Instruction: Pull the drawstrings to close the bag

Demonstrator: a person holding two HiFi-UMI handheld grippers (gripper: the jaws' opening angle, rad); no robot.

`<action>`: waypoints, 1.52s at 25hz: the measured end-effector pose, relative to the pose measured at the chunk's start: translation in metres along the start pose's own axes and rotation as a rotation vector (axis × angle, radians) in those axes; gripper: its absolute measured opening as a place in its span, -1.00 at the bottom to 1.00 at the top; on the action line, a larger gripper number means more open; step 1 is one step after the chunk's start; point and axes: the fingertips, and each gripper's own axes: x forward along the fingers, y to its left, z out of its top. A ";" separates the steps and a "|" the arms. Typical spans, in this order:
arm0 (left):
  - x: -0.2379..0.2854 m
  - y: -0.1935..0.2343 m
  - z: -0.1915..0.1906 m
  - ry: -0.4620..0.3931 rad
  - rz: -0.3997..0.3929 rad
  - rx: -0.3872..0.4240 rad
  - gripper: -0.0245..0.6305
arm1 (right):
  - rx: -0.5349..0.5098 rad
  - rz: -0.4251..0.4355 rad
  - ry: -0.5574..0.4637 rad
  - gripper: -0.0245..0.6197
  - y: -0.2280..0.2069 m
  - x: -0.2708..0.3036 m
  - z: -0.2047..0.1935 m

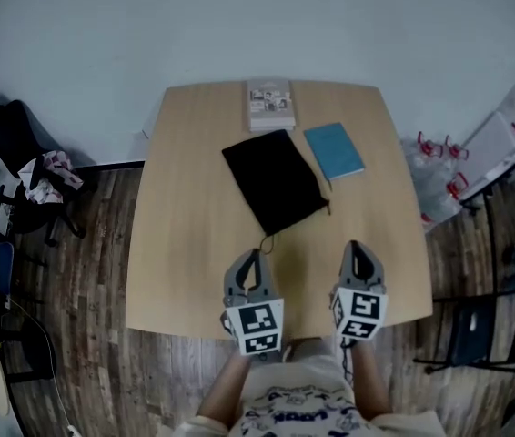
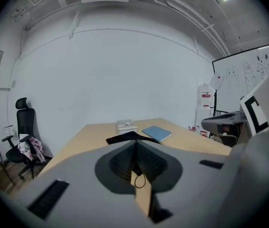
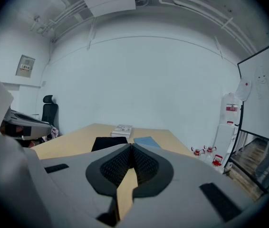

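1. The bag (image 1: 274,178) is a flat black fabric pouch lying askew at the middle of the desk (image 1: 185,244), with its mouth edge toward the person. It looks empty or nearly so. It should be light and limp, and likely to slide on the smooth top when a cord is pulled.
2. The drawstring loop (image 1: 265,242) trails from the near-left end of the mouth toward the person. A second cord end (image 1: 328,208) shows at the mouth's right end. These thin cords are the take-hold points. They lie flat on the surface, so they call for a low pinch close to the desk. The two cords probably need pulling in opposite directions, so the fabric gathers rather than travels.
3. The left claw (image 1: 256,255) has its jaws pressed together with nothing pinched, and the loop lies just ahead of its tips. The right claw (image 1: 356,246) is also pressed together and empty. It sits near the desk's front edge, apart from the bag.
4. The desk is pale, smooth wood-grain and bare toward the front. A blue notebook (image 1: 335,149) lies just beside the bag's right edge. A stack of booklets (image 1: 270,104) sits at the far edge, near the bag's far corner.
5. The room has a dark plank floor (image 1: 103,371) and a plain pale wall (image 1: 257,25). An office chair (image 1: 12,135) stands to the left, and a whiteboard (image 2: 248,75) to the right.
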 end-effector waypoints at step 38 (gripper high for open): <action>0.134 -0.039 -0.160 0.574 -0.132 -0.102 -0.54 | -0.141 0.207 0.499 -0.62 -0.002 0.205 -0.138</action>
